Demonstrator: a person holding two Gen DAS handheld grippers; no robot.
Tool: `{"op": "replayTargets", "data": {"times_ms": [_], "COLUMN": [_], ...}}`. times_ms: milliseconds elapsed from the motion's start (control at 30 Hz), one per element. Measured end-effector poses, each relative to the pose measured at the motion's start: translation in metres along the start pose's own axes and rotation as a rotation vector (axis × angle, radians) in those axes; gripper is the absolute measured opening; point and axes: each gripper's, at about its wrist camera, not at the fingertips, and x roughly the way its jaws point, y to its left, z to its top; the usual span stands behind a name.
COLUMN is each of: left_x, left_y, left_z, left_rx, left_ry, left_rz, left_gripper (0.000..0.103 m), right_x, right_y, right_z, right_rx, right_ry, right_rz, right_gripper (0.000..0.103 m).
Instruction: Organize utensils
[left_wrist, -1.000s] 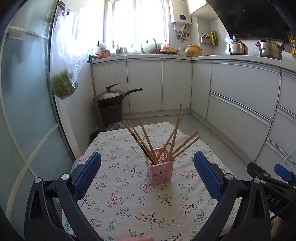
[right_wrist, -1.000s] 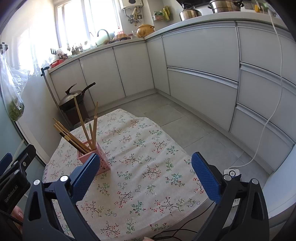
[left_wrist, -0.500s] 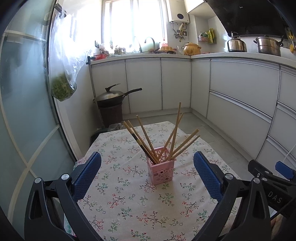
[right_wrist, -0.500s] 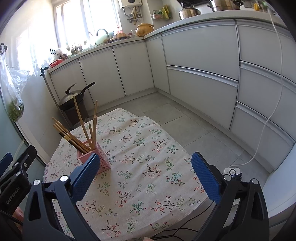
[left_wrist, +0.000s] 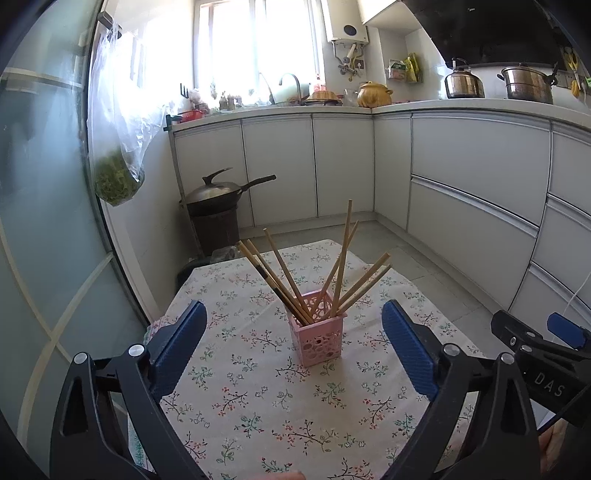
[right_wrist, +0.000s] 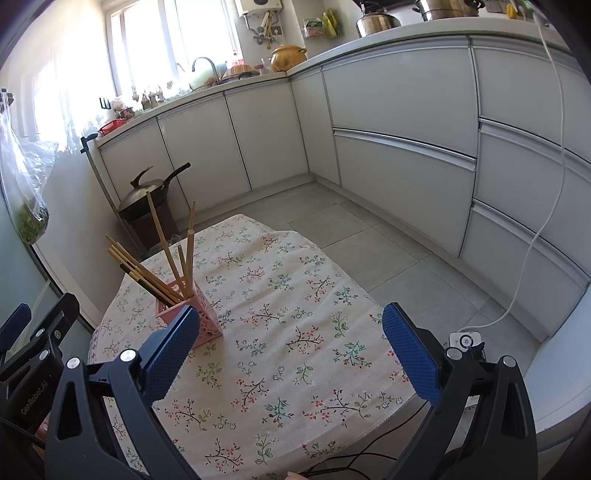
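A kitchen with white cabinets (left_wrist: 476, 162) along the far and right walls holds a small table covered by a floral tablecloth (left_wrist: 258, 387). On the floor at the far left, a lidded wok (left_wrist: 218, 192) rests on a dark stand. A clear plastic bag (left_wrist: 114, 147) of greens hangs at the left beside a glass door.

A pink perforated holder (left_wrist: 319, 334) stands upright on the tablecloth, toward the far half of the table in the left wrist view and near the left edge in the right wrist view. Wooden chopsticks (left_wrist: 343, 262) stand in it, fanned outward to left and right; their lower ends are inside the holder.

The left gripper (left_wrist: 295, 347) is released: its blue pads are spread wide, nothing between them, with the holder seen in the gap beyond them. The right gripper (right_wrist: 286, 349) is likewise released and empty, above the near part of the table, with the holder behind its left pad. A white cable (right_wrist: 554, 184) hangs down the right-hand cabinets.
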Motion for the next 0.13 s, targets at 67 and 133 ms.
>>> {"op": "replayTargets", "data": {"times_ms": [67,133], "left_x": [0.0002,-0.0004], "left_y": [0.0015,0.0031], "left_z": [-0.0001,0.0001], "left_rx": [-0.009,-0.017], "left_ry": [0.003,0.003], "left_rz": [0.006,0.000], "left_gripper": [0.096,0.096], "right_x": [0.0006,0.0004], "right_y": [-0.0005,-0.0001], "right_z": [0.0004,0.0004], "right_rx": [0.002,0.003], "right_ry": [0.001,0.002], "right_rz": [-0.001,-0.001], "right_gripper": [0.096,0.096]}}
